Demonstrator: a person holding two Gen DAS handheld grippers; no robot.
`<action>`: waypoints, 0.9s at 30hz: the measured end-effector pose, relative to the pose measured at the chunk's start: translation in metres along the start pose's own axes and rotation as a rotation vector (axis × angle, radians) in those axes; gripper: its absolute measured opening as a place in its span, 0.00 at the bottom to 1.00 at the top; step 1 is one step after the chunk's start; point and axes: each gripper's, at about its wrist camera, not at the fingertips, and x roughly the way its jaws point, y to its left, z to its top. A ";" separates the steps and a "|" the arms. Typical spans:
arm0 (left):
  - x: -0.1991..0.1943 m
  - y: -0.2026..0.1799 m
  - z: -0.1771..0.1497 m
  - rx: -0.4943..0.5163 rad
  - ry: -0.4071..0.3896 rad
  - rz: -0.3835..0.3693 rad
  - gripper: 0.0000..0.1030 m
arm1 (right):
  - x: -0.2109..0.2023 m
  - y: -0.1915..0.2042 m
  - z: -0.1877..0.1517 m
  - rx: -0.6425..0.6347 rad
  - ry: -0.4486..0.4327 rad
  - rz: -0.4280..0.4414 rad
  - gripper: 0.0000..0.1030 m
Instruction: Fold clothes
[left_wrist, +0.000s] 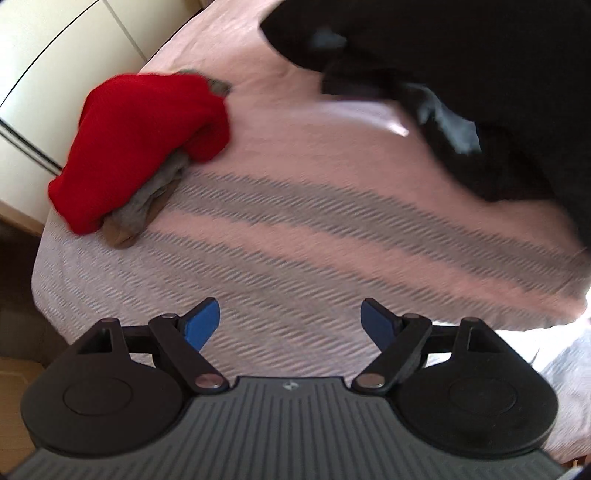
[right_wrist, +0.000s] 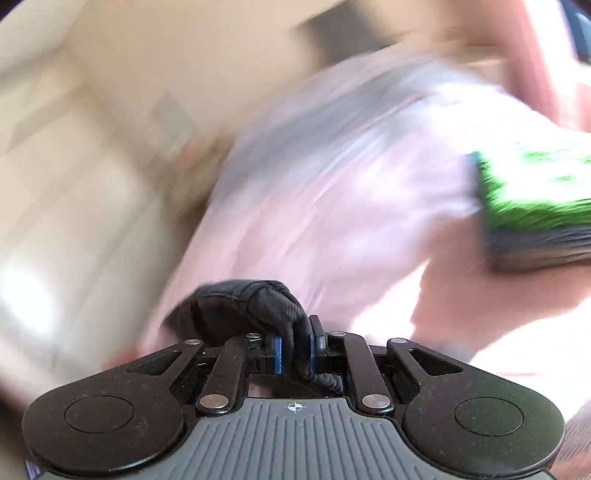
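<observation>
Right gripper (right_wrist: 295, 349): jaws clamped on a fold of the black garment (right_wrist: 255, 306), which bunches out toward 11 o'clock from the pads. The right wrist view is heavily blurred; the garment's extent cannot be read there.

Left gripper (left_wrist: 290, 325): jaws wide apart, nothing between them, over the striped bedspread (left_wrist: 295, 229).

In the left wrist view the black garment (left_wrist: 480, 92) hangs at 1 to 2 o'clock from the left gripper, well apart. Its lower edge appears to run from 12 toward 3 o'clock.

Red garment (left_wrist: 144, 144) lies on grey clothing (left_wrist: 155, 199) at 10 o'clock, untouched.

Judgement: the left gripper must travel toward 2 o'clock to take a second hold.
</observation>
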 end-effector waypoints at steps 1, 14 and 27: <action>-0.001 -0.011 0.002 0.005 -0.005 -0.009 0.79 | 0.002 -0.020 0.026 0.063 -0.025 -0.045 0.26; 0.029 -0.082 -0.002 0.033 0.054 -0.064 0.79 | -0.038 -0.199 -0.104 0.337 0.181 -0.256 0.71; 0.086 -0.080 0.019 0.060 0.072 -0.122 0.78 | 0.039 -0.148 -0.206 -0.633 0.157 -0.335 0.41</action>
